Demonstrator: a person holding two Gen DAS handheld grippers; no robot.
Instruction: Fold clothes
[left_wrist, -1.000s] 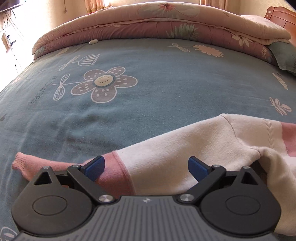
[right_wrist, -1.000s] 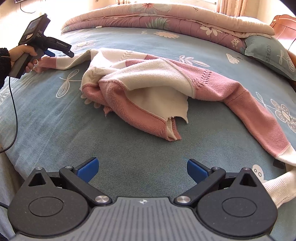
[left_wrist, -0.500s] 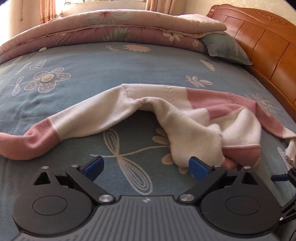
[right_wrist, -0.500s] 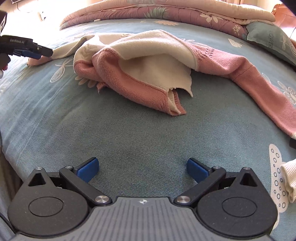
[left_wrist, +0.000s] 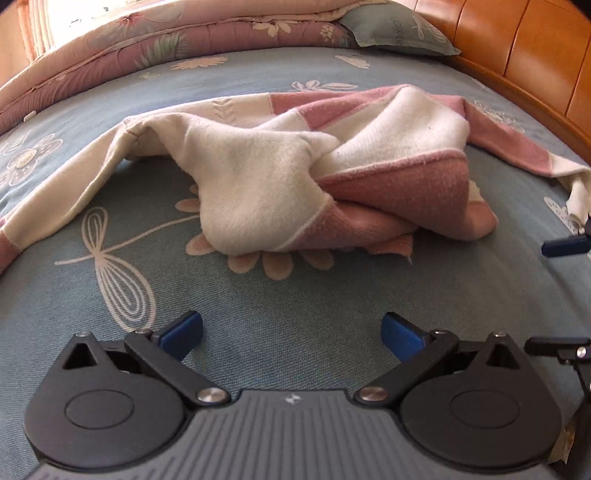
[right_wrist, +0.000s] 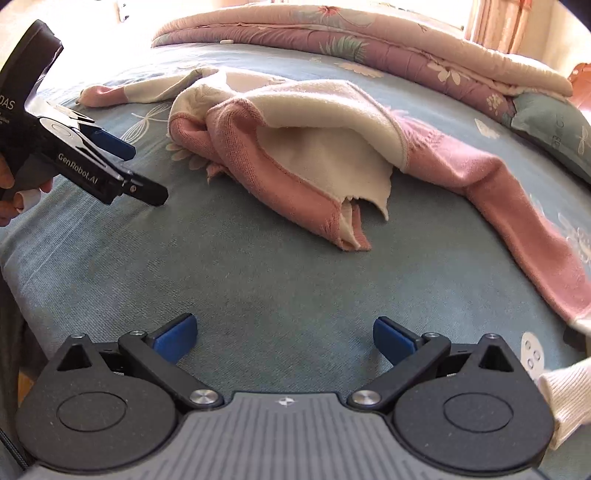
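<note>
Sweater (left_wrist: 295, 173) left crumpled on the bed (left_wrist: 295, 302), both grippers held empty.
The left gripper (left_wrist: 291, 330) is held wide open just short of the sweater; the right gripper (right_wrist: 282, 332) is likewise spread wide, nothing gripped, near the sweater's pink hem.

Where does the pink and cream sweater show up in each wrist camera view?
Left wrist: sweater bunched mid-frame, sleeves trailing toward both edges.
Right wrist: sweater upper centre, one pink sleeve running to the right edge.
Shared landmark: the folded floral quilt behind it in both.
</note>
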